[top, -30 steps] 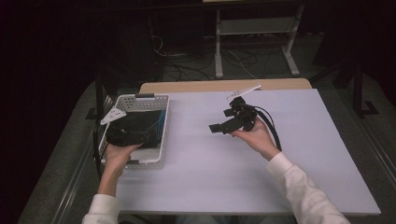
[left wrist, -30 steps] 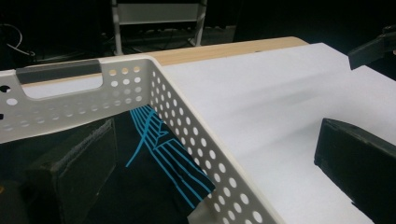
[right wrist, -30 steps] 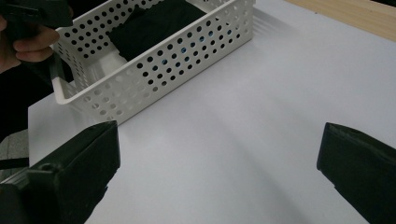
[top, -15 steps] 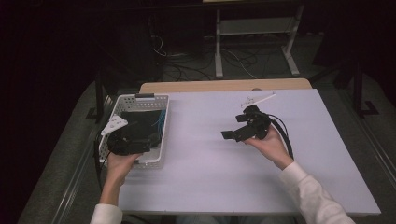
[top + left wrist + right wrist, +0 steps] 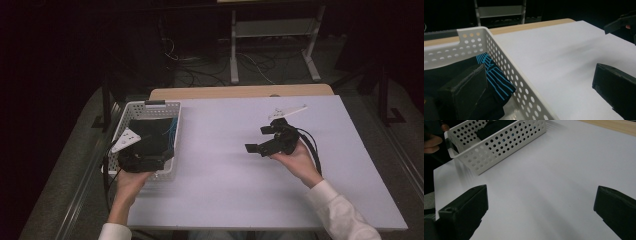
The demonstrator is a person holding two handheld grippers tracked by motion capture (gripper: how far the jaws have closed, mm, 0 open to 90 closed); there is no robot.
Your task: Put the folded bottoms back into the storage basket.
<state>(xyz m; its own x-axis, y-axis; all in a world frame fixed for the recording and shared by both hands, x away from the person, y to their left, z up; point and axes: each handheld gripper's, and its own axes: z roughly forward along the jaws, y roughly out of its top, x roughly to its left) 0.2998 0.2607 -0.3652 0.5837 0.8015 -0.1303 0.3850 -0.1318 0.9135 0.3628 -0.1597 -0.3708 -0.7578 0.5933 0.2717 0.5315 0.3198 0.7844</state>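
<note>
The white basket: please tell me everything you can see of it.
The white basket is a rectangular tray that looks like plastic, its walls pierced by rows of round holes, with a handle cutout at the far end. It stands upright on the table's left edge. Dark cloth with blue stripes lies inside. The left gripper straddles its right wall, jaws open.

In the high view, the left gripper (image 5: 142,161) covers the near end of the white basket (image 5: 150,106), and the dark cloth (image 5: 150,137) inside is too dim to tell its folds. In the left gripper view, the basket's wall hides most of the blue-striped cloth (image 5: 496,77), and both fingers (image 5: 466,87) are cut off at 6 o'clock. At 3 o'clock the right gripper (image 5: 621,21) runs past the edge.
</note>
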